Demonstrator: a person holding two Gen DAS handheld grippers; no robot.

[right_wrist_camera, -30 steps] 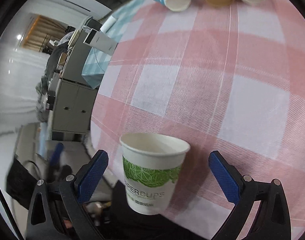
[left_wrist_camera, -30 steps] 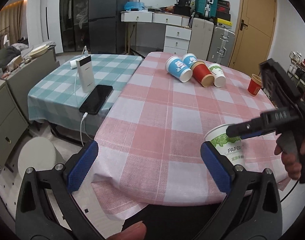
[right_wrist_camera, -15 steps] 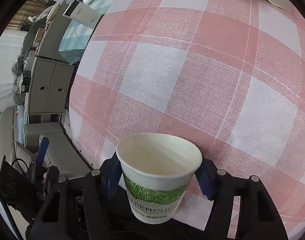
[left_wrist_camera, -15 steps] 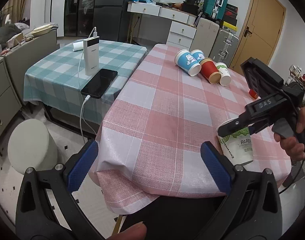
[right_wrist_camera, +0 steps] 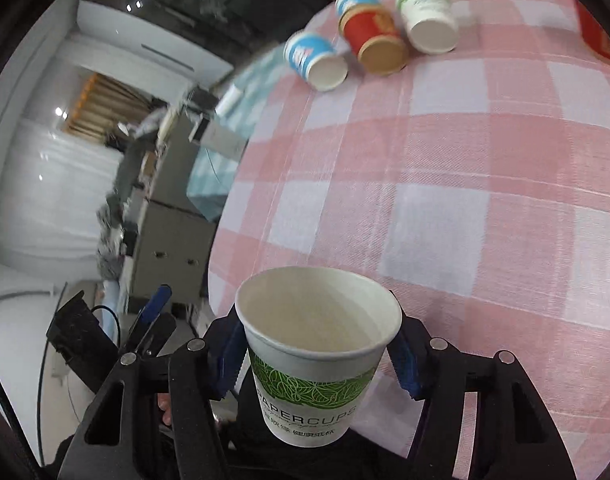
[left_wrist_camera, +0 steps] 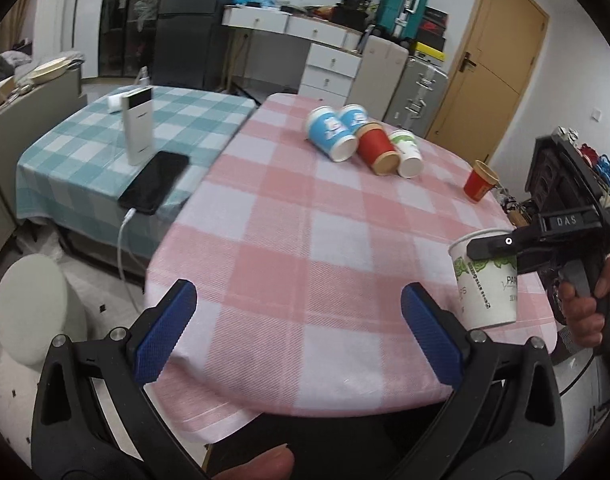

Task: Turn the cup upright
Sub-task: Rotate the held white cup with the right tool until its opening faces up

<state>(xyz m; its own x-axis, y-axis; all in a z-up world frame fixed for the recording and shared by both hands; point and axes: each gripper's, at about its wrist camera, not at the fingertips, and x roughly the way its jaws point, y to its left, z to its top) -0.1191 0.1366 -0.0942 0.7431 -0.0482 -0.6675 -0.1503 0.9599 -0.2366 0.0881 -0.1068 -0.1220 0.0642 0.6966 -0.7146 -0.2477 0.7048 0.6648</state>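
- left wrist view: the left gripper (left_wrist_camera: 299, 336) hung spread and empty off the near edge of the pink checked table (left_wrist_camera: 305, 240), apparently on standby. at the right, the right gripper (left_wrist_camera: 493, 246) pinched the white-and-green cup (left_wrist_camera: 485, 292) near its rim, mouth up, above the table's near right edge.
- right wrist view: blue pads (right_wrist_camera: 227, 354) pressed the cup's (right_wrist_camera: 317, 360) opposite sides just under the rim, likely to keep it level. four cups (right_wrist_camera: 369, 36) lay tipped at the far end.

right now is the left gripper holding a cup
No, the left gripper is open and empty; the right gripper grips the green-print cup.

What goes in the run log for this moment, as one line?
right gripper: shut on white-green paper cup, mouth up | left gripper: open, empty | four cups lying on pink checked table
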